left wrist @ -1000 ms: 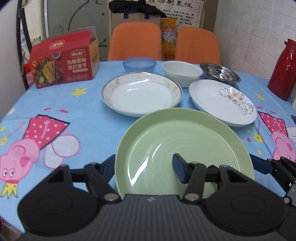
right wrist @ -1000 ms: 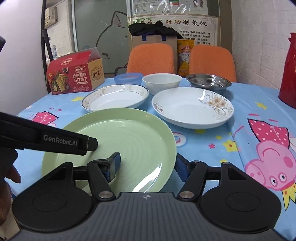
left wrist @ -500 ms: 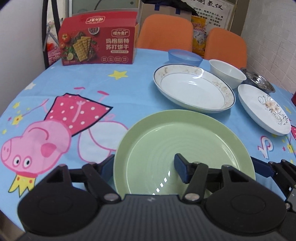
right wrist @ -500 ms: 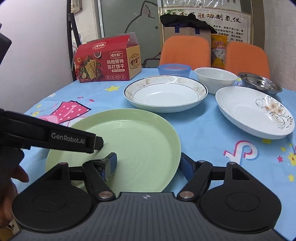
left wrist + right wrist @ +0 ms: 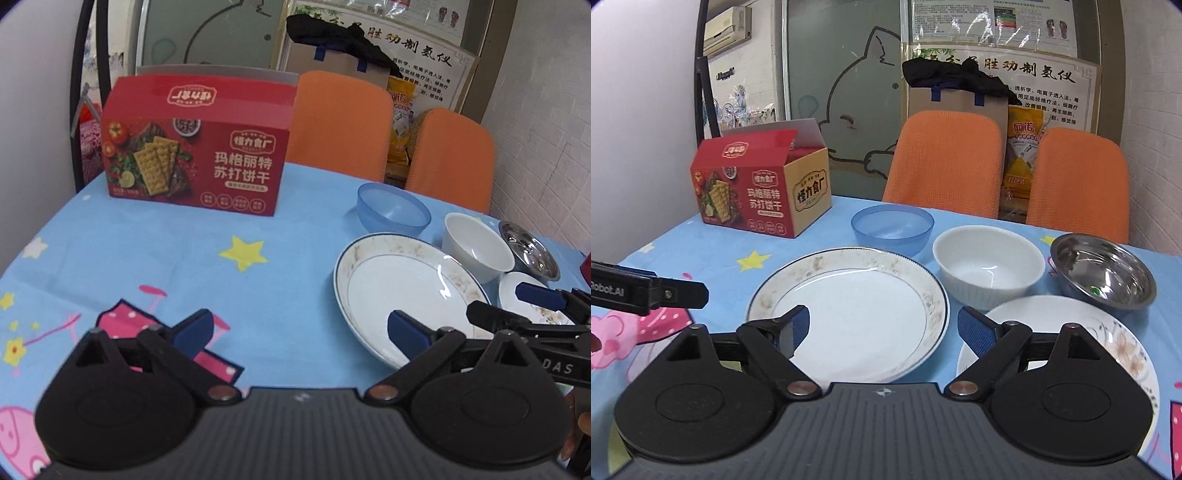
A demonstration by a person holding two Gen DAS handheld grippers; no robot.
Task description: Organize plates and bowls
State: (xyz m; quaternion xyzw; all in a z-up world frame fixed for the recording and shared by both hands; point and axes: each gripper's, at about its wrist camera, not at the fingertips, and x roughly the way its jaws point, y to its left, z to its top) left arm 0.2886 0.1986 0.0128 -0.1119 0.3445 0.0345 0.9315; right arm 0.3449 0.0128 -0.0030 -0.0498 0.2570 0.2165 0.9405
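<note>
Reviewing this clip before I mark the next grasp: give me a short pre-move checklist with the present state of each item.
1. Left gripper empty, jaws wide after just opening: ok.
2. Right gripper open, nothing between its fingers: ok.
3. Gold-rimmed plate flat on the tablecloth, nothing on it: ok.
4. Flower plate apart from the gold-rimmed plate: ok.
5. Bowls unstacked and upright, blue bowl, white bowl, steel bowl: ok.
6. Green plate's resting place: out of both views, cannot tell.
</note>
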